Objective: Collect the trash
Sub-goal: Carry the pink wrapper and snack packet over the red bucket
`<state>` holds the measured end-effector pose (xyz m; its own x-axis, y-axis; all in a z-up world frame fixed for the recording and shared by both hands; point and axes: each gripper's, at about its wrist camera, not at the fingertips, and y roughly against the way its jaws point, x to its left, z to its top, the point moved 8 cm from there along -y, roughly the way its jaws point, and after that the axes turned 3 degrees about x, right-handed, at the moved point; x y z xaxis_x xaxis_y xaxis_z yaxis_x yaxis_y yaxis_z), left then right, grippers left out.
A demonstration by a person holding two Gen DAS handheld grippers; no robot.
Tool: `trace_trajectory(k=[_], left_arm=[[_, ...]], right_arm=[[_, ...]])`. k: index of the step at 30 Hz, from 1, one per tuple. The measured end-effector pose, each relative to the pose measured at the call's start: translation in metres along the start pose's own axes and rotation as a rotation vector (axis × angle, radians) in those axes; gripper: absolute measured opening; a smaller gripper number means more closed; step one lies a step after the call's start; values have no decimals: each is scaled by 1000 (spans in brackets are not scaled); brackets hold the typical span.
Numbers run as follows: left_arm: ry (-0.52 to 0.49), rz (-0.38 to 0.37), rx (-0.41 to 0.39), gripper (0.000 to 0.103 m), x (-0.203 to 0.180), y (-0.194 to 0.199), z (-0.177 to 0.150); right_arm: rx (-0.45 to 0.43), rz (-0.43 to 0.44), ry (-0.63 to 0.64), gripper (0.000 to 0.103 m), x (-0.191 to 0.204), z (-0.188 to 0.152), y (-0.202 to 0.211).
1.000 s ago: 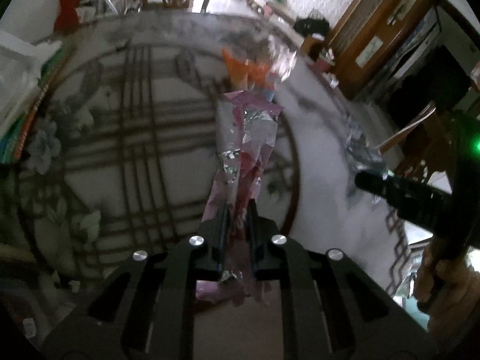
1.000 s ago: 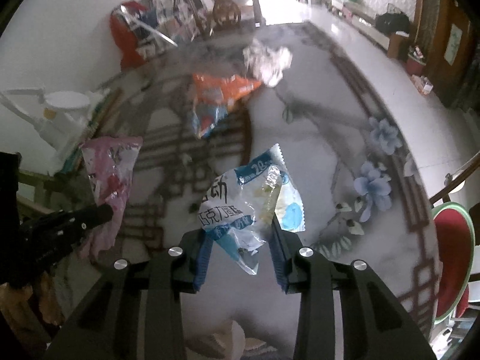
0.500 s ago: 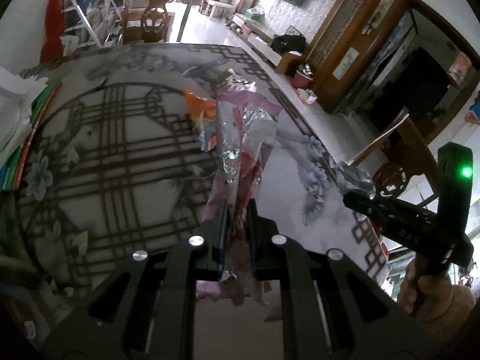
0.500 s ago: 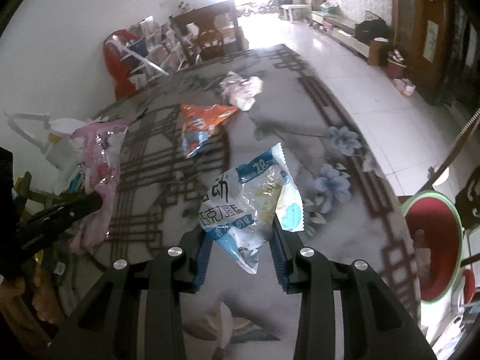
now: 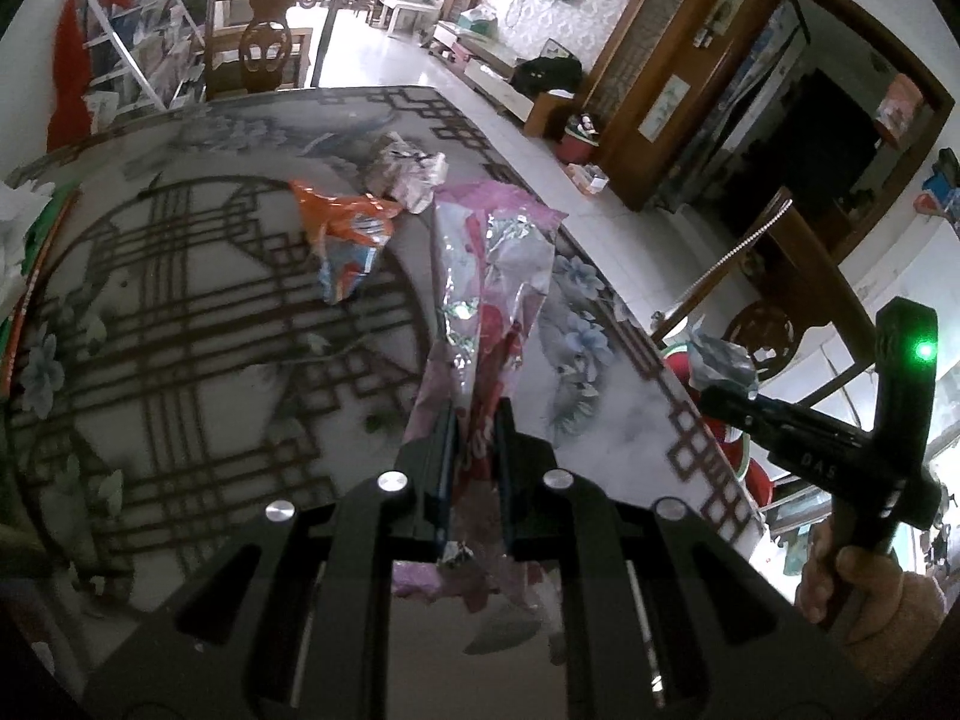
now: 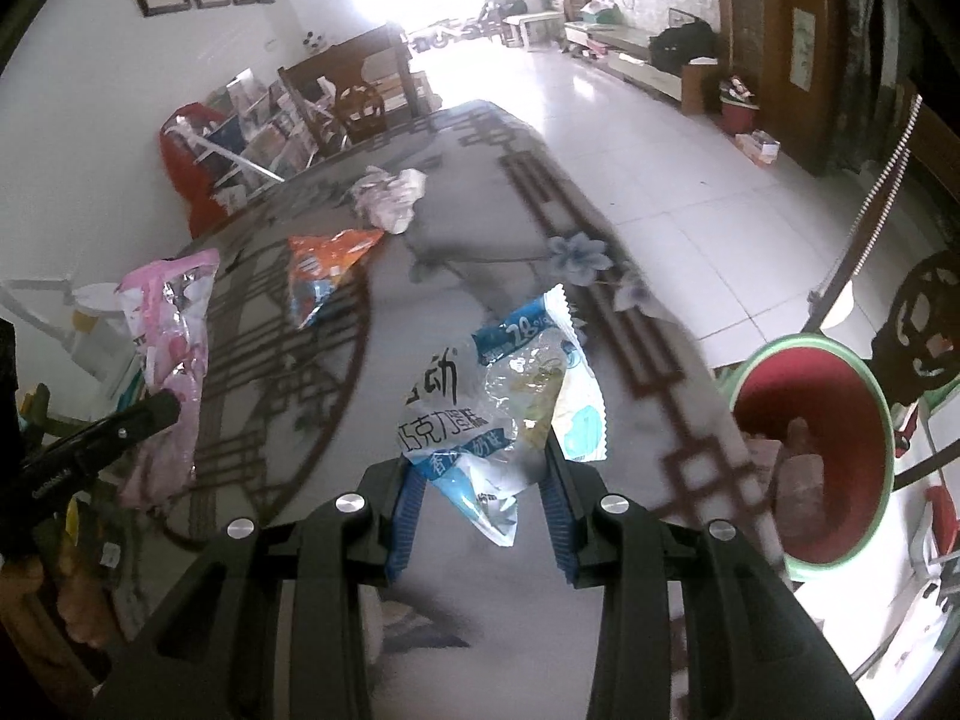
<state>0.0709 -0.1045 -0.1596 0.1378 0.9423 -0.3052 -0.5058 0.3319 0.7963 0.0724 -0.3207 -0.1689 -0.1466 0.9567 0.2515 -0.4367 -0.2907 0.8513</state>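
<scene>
Left tongs (image 5: 474,420): clenched on a pink foil wrapper (image 5: 492,276), gripped low, its long upper part standing free above the tabletop (image 5: 180,360). Right tongs (image 6: 480,480): grasping a blue-and-white snack packet (image 6: 498,414) by its lower end, carried over the tabletop's right side. Receptacle: red bin with green rim (image 6: 864,372), on the floor just beyond the tabletop's right edge, mouth open; something pale lies inside, not identifiable. Outstanding trash on the tabletop: orange snack bag (image 5: 345,234); crumpled paper wad (image 5: 405,171) just behind it, apparently touching. Risks, as judged: both wrappers are light and slick, and either may slide out if swung quickly; a packet let go short of the rim would likely drift onto the floor or the tabletop edge. Obstructions: a carved wooden chair (image 6: 918,336) stands close beside the bin, narrowing the approach. Surroundings: wooden chair (image 5: 264,54) at the far end; stacked papers (image 5: 24,252) at the left edge.
</scene>
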Motion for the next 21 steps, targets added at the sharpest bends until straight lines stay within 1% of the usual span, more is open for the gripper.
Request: trace_trajectory(k=[10, 15, 18, 21], left_arm=[[-10, -12, 6, 12, -58, -26, 9], [-23, -42, 8, 12, -97, -44, 17], [-50, -64, 11, 12, -127, -56, 21], [-77, -70, 34, 12, -150, -70, 22]], right_arm=[[-2, -8, -1, 35, -56, 7, 17], [-4, -23, -10, 35, -95, 11, 28], [-15, -33, -25, 36, -118, 14, 37], [-26, -45, -46, 36, -144, 12, 45]])
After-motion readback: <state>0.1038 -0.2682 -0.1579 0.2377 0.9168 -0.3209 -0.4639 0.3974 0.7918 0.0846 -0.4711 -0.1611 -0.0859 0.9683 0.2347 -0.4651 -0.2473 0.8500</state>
